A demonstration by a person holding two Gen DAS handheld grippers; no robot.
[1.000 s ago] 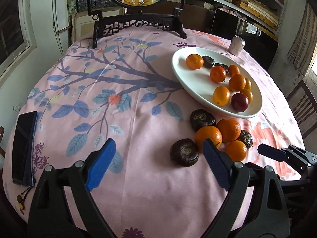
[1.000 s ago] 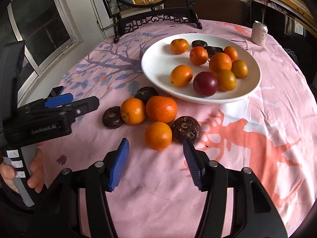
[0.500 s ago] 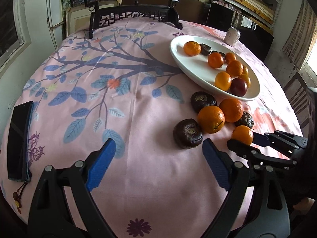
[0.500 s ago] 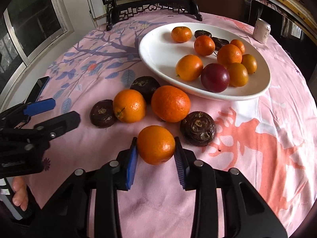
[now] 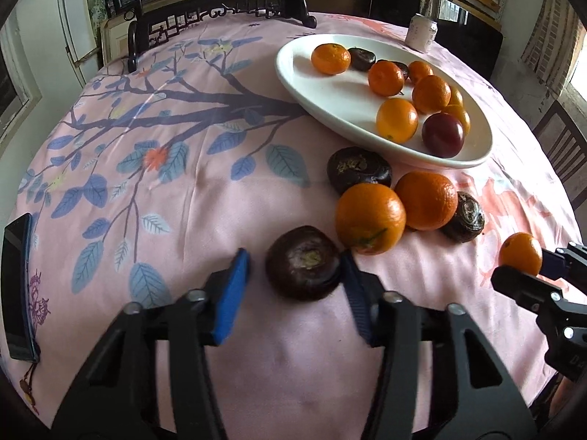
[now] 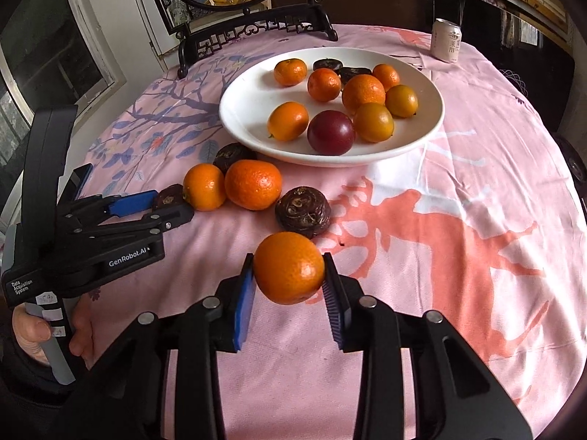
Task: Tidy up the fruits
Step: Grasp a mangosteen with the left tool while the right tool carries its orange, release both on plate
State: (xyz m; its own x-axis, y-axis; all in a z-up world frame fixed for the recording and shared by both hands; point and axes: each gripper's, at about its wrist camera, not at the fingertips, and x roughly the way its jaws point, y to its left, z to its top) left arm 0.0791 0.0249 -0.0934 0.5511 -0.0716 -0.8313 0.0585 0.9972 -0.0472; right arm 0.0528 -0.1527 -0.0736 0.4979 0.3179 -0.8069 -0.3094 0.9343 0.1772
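Note:
A white plate (image 5: 330,110) (image 6: 249,102) holds several oranges, a red plum (image 6: 331,132) and dark fruits. On the cloth before it lie two oranges (image 5: 370,218) (image 5: 426,200) and dark round fruits (image 5: 358,170) (image 5: 466,217). My left gripper (image 5: 295,275) straddles a dark fruit (image 5: 303,272); its right pad touches the fruit and the left pad stands a little off. My right gripper (image 6: 288,275) is shut on an orange (image 6: 289,267) and holds it above the cloth; it also shows in the left wrist view (image 5: 520,253).
A drink can (image 6: 445,40) stands at the back right of the round table. A dark phone (image 5: 16,286) lies at the left edge. A carved wooden stand (image 6: 253,25) with a round picture stands at the back. Chairs ring the table.
My left gripper moved forward and narrowed around the dark fruit. My right gripper closed on the orange and lifted it off the cloth.

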